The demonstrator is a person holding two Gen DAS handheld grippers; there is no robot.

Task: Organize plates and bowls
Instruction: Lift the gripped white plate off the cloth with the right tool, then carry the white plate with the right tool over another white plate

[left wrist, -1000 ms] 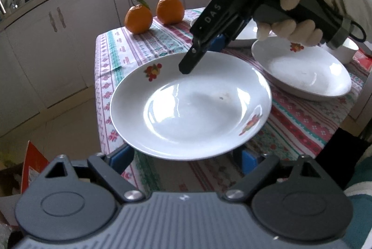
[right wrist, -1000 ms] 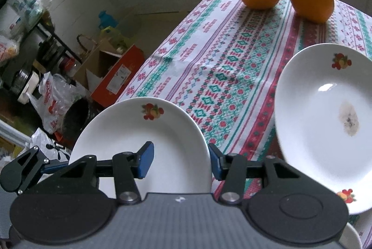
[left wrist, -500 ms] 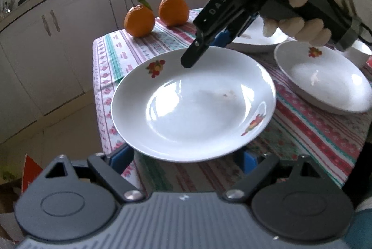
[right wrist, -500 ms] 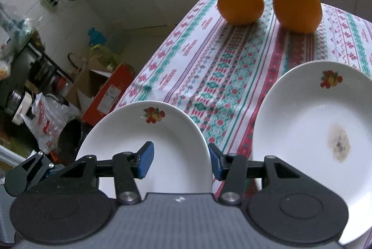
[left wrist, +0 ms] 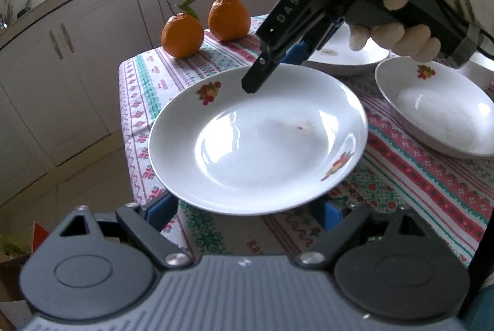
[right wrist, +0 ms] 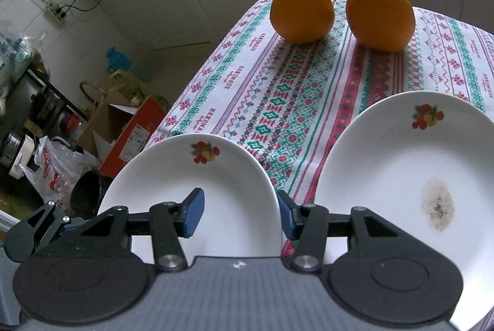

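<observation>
1. Now, closest to my left camera, the left gripper [left wrist: 244, 210] stands spread wide. Its blue pads go out of sight under the near rim of the fruit-print plate [left wrist: 256, 145], so I cannot tell whether they press on its underside or only sit beneath it.
2. That plate lies level, with its left part out past the corner of the bench [right wrist: 278, 90] and floor clutter showing below it in the right view. I judge it lifted rather than resting.
3. At its far rim the right gripper [right wrist: 240, 216], in a gloved hand [left wrist: 398, 34], straddles the edge. One pad sits over the inner wall and the other just outside the rim. The gap is narrow, and I read it as pinching the rim.
4. Just beyond, and to the right of the right gripper in its own view, the stained plate [right wrist: 401, 176] lies flat on the cloth, near the held plate's edge but apart from it. This is the relation I watch: I judge the stack target sits on the right hand's side, so the carry goes rightward and that hand leads. Being round, the plate needs no turning, only levelling.
5. Further right in the left view a deep plate [left wrist: 432, 114] lies on the cloth, apart from both.
6. Farthest, two oranges [right wrist: 302, 11] stand side by side at the bench's end, well clear of that path.
</observation>
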